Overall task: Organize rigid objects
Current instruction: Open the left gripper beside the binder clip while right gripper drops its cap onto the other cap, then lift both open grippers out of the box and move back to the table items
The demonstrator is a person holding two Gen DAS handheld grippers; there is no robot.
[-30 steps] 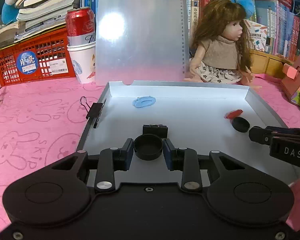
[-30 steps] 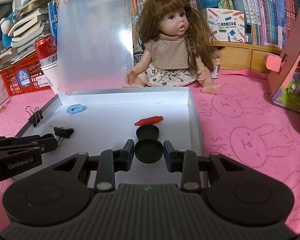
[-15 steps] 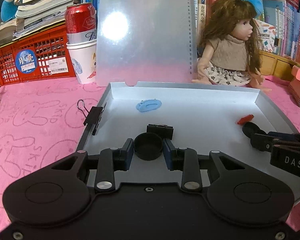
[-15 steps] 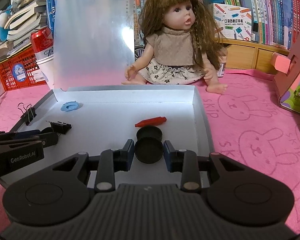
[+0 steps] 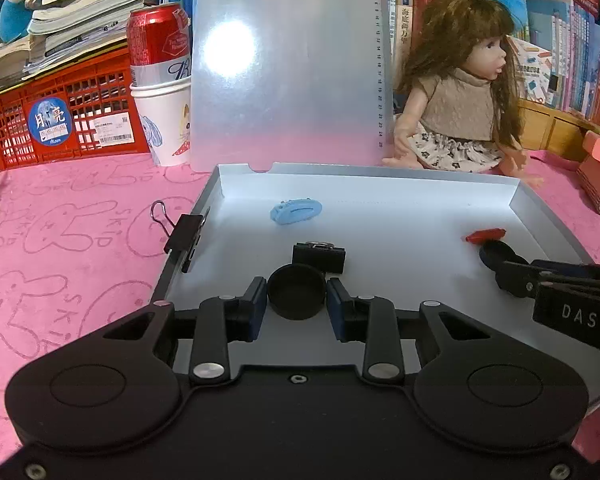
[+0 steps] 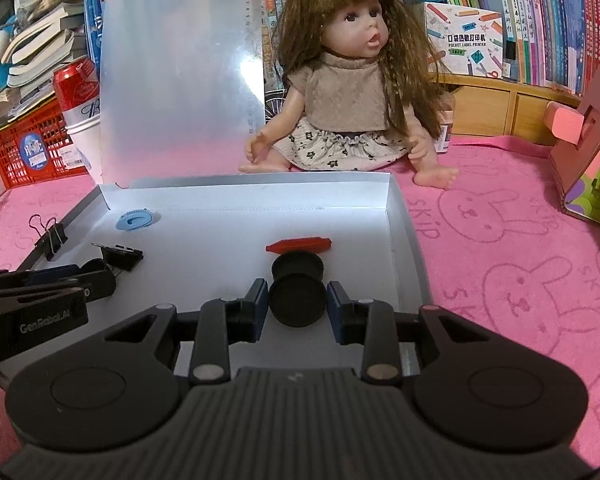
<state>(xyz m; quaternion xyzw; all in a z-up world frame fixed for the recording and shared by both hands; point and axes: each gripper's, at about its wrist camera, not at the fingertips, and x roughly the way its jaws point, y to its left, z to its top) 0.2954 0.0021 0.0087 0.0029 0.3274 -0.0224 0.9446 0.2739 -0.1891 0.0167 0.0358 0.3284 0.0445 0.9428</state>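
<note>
Left wrist view: left tongs (image 5: pixel 297 305) stand apart around a black cap (image 5: pixel 296 296) in the tray (image 5: pixel 548 216) — binder clip (image 5: pixel 319 257) just behind. Right tongs (image 6: pixel 298 306) opening around another cap (image 6: pixel 297 304); doll (image 6: pixel 352 80) beyond.

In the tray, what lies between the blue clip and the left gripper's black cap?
A black binder clip lies between the blue clip and the cap, just behind the cap; otherwise bare tray floor. The left wrist view shows it.

Seated doll (image 6: pixel 348 92) behind tray, on pink bunny-print cloth (image 6: pixel 500 248). Red crate (image 5: pixel 60 120) far left under stacked books (image 5: pixel 72 24). Red can (image 5: pixel 158 44) standing in white paper cup (image 5: pixel 164 120). Bookshelf (image 6: pixel 540 20) behind.
</note>
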